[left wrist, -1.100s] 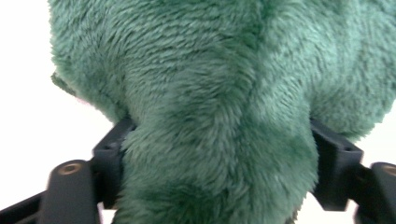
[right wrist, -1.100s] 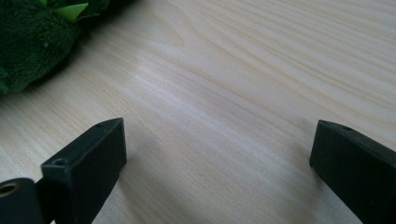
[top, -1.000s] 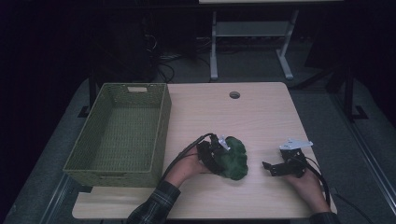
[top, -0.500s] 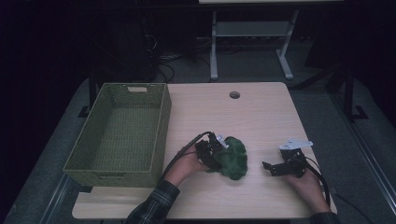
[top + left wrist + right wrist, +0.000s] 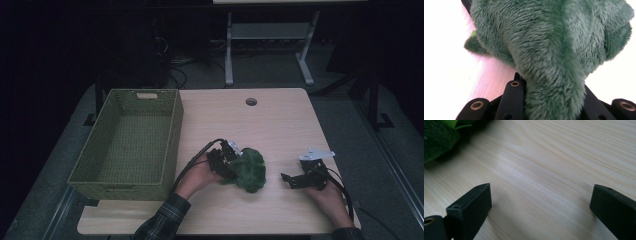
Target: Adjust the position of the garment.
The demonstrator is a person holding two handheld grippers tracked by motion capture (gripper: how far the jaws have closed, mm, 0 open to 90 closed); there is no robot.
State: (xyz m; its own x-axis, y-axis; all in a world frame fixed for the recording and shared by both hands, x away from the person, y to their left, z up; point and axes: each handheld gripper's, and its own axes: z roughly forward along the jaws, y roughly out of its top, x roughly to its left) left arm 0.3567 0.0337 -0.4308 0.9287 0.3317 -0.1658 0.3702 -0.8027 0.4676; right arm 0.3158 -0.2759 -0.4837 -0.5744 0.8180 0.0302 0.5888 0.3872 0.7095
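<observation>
A dark green plush toy point(image 5: 248, 169) lies on the wooden table point(image 5: 280, 125) near its front middle. My left gripper point(image 5: 227, 159) comes at it from the left, and its jaws have just been closing with the plush between them. In the left gripper view the furry plush point(image 5: 549, 50) is pinched between the black jaws of that gripper point(image 5: 550, 86). My right gripper point(image 5: 292, 180) rests on the table to the right of the toy, apart from it. Its jaws stand open in the right gripper view point(image 5: 541, 195) over bare wood, with the plush point(image 5: 436, 142) at the upper left.
A green woven basket point(image 5: 172, 145) stands at the table's left, its inside bare. A round cable hole point(image 5: 251, 101) sits near the far edge. Cables trail from both grippers toward the front edge.
The left gripper's jaws have drawn in on the plush toy. The toy and the right hand have stayed where they were.
</observation>
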